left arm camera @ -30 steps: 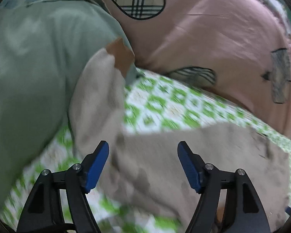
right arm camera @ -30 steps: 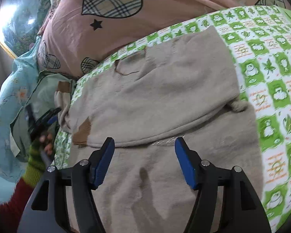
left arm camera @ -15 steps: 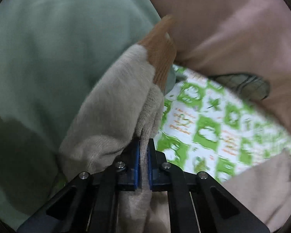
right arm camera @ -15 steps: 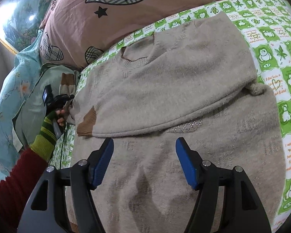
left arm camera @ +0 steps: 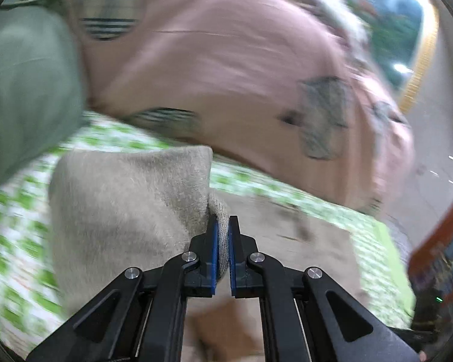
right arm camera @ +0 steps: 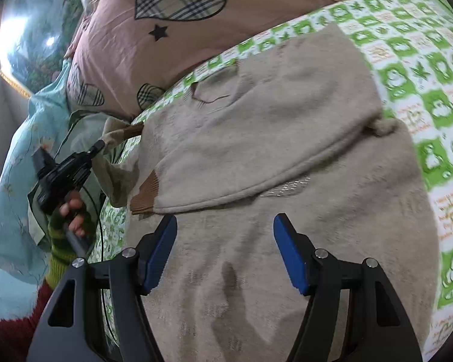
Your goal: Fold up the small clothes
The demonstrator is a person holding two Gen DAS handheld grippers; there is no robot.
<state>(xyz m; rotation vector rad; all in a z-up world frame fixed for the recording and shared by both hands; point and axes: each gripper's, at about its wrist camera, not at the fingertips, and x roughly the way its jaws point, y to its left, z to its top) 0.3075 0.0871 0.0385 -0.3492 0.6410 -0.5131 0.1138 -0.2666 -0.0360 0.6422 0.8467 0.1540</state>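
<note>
a home bedroom: a bed with a green checked sheet (right arm camera: pixel 407 69) and a pink heart-print quilt (right arm camera: pixel 241 24).

Sweater (right arm camera: pixel 287 157): beige knit with brown cuffs, spread flat on the green-checked bedsheet (right arm camera: pixel 422 69) just below the pink pillow.
Right sleeve: folded across the chest.
Left sleeve (left arm camera: pixel 130 211): lifted off the bedsheet, bunched.

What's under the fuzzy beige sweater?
The beige sweater lies on a green-and-white checkered sheet, which shows around its edges. Its right sleeve is folded across its front. Whatever lies beneath the sweater's middle is covered and can't be seen.
</note>
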